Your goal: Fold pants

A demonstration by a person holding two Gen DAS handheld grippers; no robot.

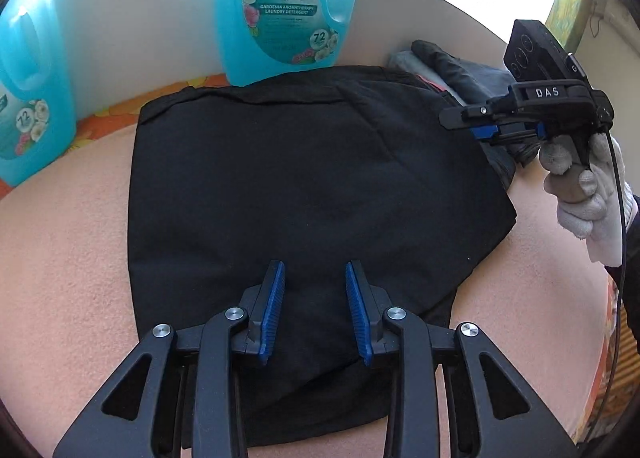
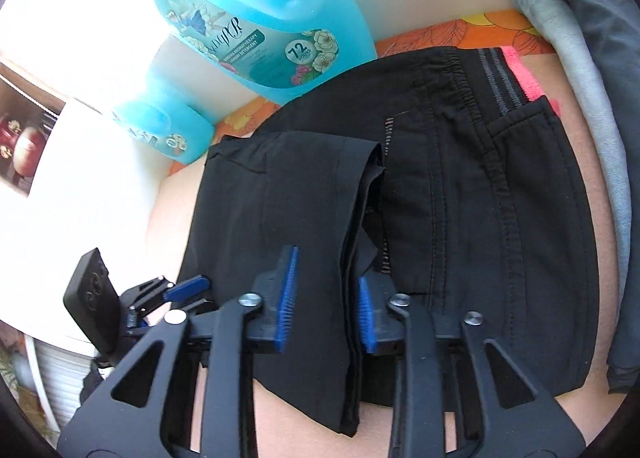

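Note:
Black pants lie folded into a flat rectangle on the pink table cover. My left gripper is open just above their near edge and holds nothing. In the right wrist view the pants show the elastic waistband at the far end and the folded leg layer lying on top. My right gripper is open, its blue pads either side of the leg layer's edge. The right gripper also shows at the right in the left wrist view, held by a white-gloved hand. The left gripper shows at lower left in the right wrist view.
Blue detergent bottles stand along the back wall, with another at the left. A stack of folded grey and dark clothes lies right of the pants. A pink cloth peeks out beside the waistband. The pink table cover surrounds the pants.

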